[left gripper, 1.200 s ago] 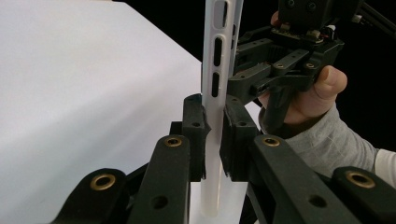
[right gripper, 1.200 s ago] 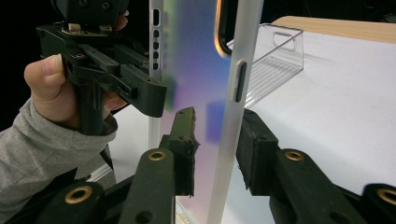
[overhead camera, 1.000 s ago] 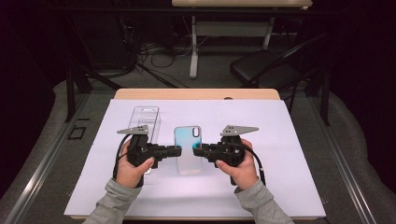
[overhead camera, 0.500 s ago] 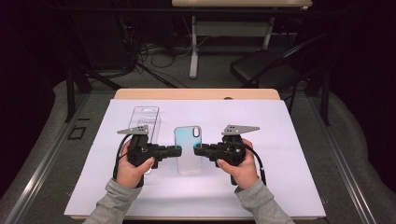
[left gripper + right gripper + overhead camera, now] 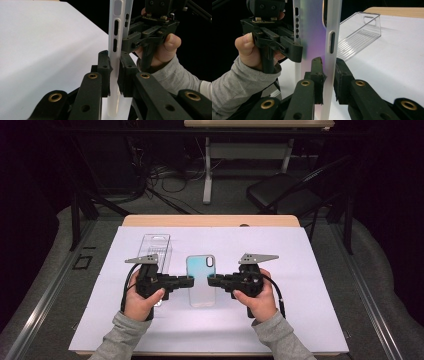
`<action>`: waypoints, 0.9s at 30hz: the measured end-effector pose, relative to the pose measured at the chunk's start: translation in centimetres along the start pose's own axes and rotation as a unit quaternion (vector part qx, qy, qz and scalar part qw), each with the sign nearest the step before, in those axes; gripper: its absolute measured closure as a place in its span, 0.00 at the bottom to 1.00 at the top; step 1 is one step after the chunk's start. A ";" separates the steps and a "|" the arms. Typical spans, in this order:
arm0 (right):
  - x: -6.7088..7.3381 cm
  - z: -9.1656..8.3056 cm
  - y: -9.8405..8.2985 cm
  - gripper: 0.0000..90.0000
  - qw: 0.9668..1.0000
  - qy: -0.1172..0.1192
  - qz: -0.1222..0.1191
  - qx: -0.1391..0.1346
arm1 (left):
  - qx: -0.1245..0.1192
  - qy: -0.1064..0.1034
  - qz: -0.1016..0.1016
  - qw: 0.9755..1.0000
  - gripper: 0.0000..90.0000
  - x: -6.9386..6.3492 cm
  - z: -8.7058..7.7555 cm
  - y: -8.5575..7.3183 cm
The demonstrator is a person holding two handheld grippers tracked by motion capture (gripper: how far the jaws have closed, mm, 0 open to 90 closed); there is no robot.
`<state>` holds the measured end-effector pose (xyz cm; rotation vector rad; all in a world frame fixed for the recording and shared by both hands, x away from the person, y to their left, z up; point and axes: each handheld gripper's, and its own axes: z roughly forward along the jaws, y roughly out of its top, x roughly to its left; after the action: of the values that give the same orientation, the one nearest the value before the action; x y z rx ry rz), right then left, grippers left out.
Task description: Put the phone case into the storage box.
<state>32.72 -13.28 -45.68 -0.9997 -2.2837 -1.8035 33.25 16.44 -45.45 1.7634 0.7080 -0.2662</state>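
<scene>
On the white sheet (image 5: 300, 285) that covers the table, going left to right in the high view, a clear plastic box (image 5: 156, 247) lies at about 10 o'clock from the sheet's middle, just behind the left gripper (image 5: 186, 281). That gripper, held in the person's left hand (image 5: 140, 300), points toward 3 o'clock and is clamped on the left long edge of the phone case (image 5: 201, 280). In the left gripper view its 2 black pads press on either side of the case's pale rim (image 5: 113, 67), with the side slots of the case standing above them.

The phone case sits near the middle of the sheet, lengthwise from 12 to 6 o'clock, its camera cutout at the 12 o'clock end. It is translucent with a blue-green tint and is held between the 2 grippers; whether it rests on the sheet or is lifted off it cannot be told.

The right gripper (image 5: 214, 281), in the person's right hand (image 5: 257, 300), points toward 9 o'clock at the case's right long edge. Its jaws have just been closing, and in the right gripper view the case's rim (image 5: 329, 75) stands between them, the left pad on it and the right pad just at it. The clear plastic box (image 5: 359, 32) shows there at 2 o'clock.
</scene>
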 end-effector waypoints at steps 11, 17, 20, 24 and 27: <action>-0.1 -0.1 0.0 0.91 1.000 0.019 0.001 -0.002 | -0.001 -0.007 0.004 1.000 0.91 0.0 -0.2 0.1; -0.1 -0.2 0.0 0.91 1.000 0.023 -0.001 -0.002 | 0.000 -0.010 0.006 1.000 0.91 -0.1 -0.2 0.1; -0.2 -0.2 0.0 0.91 1.000 0.025 -0.002 -0.001 | 0.001 -0.009 0.008 1.000 0.91 -0.1 -0.2 0.1; -0.1 -0.2 0.0 0.91 1.000 0.025 -0.004 -0.003 | 0.001 -0.009 0.009 1.000 0.91 -0.1 -0.2 0.1; -0.2 -0.2 0.0 0.91 1.000 0.025 -0.003 -0.002 | 0.002 -0.008 0.009 1.000 0.91 -0.1 -0.2 0.1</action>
<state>32.79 -13.52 -45.66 -0.9374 -2.2585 -1.8148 33.21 16.62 -45.26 1.7680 0.6804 -0.2704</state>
